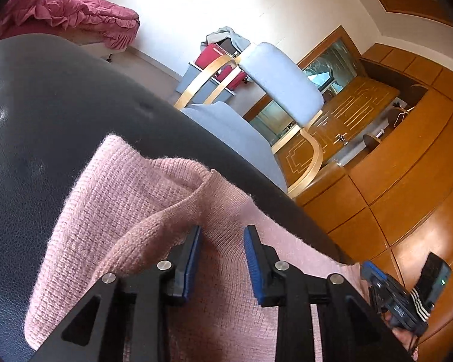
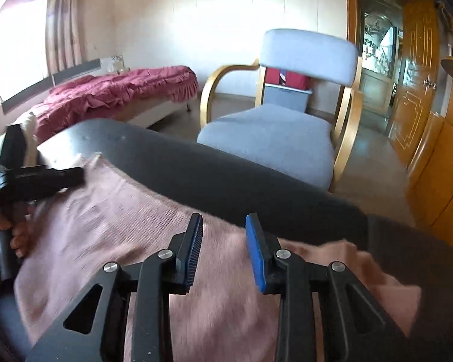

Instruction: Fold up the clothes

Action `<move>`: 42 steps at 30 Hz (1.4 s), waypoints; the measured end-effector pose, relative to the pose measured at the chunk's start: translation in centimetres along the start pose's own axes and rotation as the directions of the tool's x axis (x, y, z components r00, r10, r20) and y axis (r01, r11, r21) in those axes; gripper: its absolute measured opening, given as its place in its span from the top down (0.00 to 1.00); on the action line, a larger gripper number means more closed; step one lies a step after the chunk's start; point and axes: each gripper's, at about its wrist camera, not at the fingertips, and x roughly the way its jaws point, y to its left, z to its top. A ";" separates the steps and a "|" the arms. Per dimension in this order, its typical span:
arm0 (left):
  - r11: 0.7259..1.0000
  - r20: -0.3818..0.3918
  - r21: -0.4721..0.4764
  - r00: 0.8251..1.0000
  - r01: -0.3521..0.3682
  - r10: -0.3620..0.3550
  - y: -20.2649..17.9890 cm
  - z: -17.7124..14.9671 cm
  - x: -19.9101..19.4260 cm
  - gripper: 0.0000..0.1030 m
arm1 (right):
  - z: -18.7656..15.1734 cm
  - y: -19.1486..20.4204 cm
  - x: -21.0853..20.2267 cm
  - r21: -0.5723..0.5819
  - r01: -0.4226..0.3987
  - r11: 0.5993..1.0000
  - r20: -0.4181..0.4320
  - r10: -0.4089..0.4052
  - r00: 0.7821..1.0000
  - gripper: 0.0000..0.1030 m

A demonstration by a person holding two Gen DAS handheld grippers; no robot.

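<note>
Right now pink knit sweater (image 1: 142, 211) lies spread on a dark leather-look worktop (image 1: 39, 114), a raised fold running up toward the far edge. Left gripper (image 1: 222, 261) hovers low over that fold, fingers (image 1: 193, 256) apart, nothing clamped. Right gripper (image 2: 224, 252) sits over the sweater's far hem, fingers (image 2: 255, 253) parted too, empty; cloth slightly motion-blurred there. Person's hand (image 2: 13, 229) grips the left tool's handle. Grey armchair (image 2: 274, 138) stands behind the worktop.
</note>
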 end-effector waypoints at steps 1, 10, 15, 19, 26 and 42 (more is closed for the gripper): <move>1.000 -0.001 0.000 1.000 -0.001 0.001 0.0 0.0 0.1 0.72 | -0.3 -0.3 -0.1 -0.002 -0.006 1.000 -0.018 0.006 1.000 0.70; 1.000 -0.007 -0.003 1.000 -0.007 0.007 0.1 0.0 0.4 0.72 | -2.1 -4.6 -0.3 0.120 0.126 0.985 -0.037 -0.123 0.992 0.63; 1.000 -0.007 -0.013 1.000 0.003 -0.003 0.4 0.0 0.4 0.72 | -3.0 -6.6 -0.6 0.175 0.185 0.967 -0.044 -0.180 0.983 0.63; 1.000 -0.005 -0.014 1.000 0.006 -0.006 0.3 0.0 0.6 0.72 | -2.9 -1.5 -2.3 0.024 0.073 0.997 0.022 -0.073 0.997 0.61; 1.000 0.010 -0.030 1.000 0.005 -0.005 0.8 0.0 0.1 0.72 | -4.0 0.1 0.8 -0.066 0.050 0.997 -0.111 -0.057 0.992 0.61; 0.979 0.112 0.204 0.993 0.024 -0.048 -8.0 -2.6 -4.5 0.67 | -5.6 -8.4 0.5 0.387 0.007 0.922 -0.047 0.012 0.999 0.58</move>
